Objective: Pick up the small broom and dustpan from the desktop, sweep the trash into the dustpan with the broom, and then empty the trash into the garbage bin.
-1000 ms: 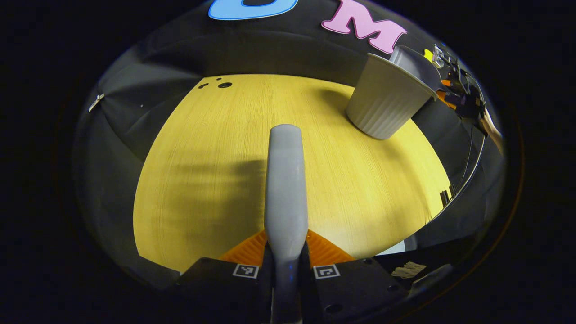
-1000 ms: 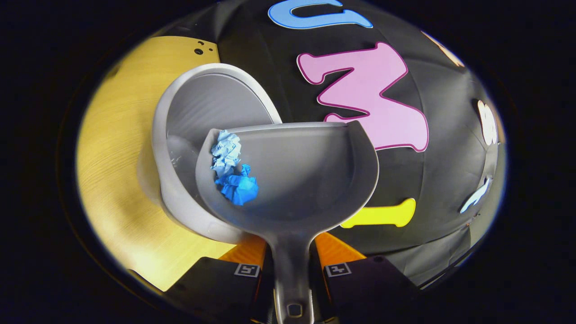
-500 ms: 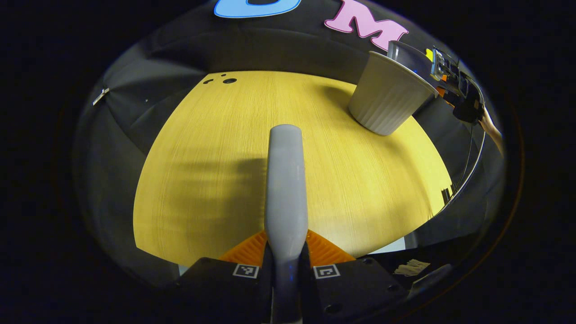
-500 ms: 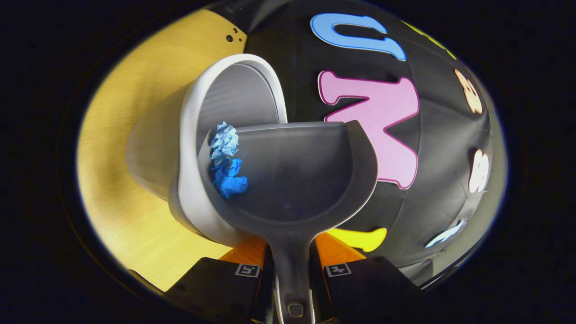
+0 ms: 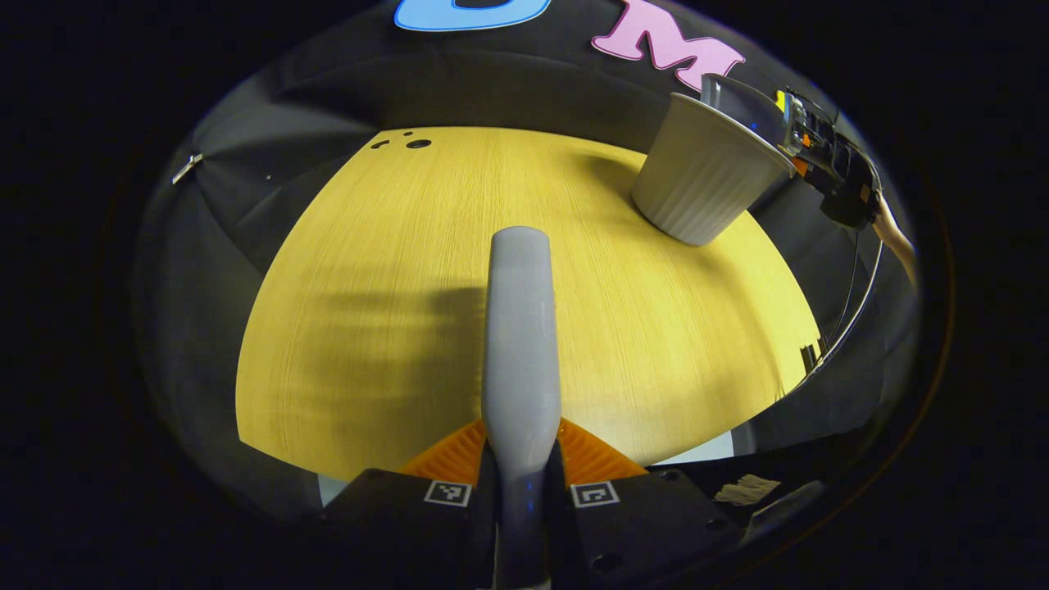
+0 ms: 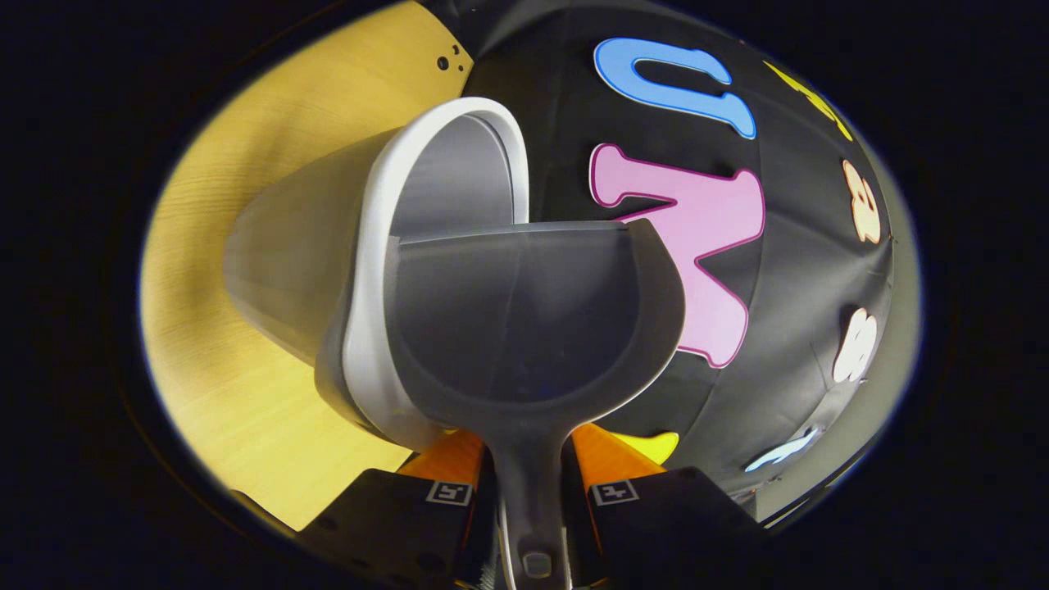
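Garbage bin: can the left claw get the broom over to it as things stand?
Probably yes: bare desktop lies between the broom and the garbage bin, though the dustpan sits over its rim.

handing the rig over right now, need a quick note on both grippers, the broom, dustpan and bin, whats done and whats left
Left gripper: shut on the broom handle, held above the yellow wooden desktop.
Right gripper: shut on the dustpan handle, pan tipped over the mouth of the grey garbage bin; the left gripper view has it far right at the bin.
Bin stands at the desktop's far right corner.
Done: the dustpan now looks empty; the blue crumpled paper that lay in it half a second ago is gone, presumably into the bin, whose bottom is hidden.
Left: check the bin, then draw the dustpan back.
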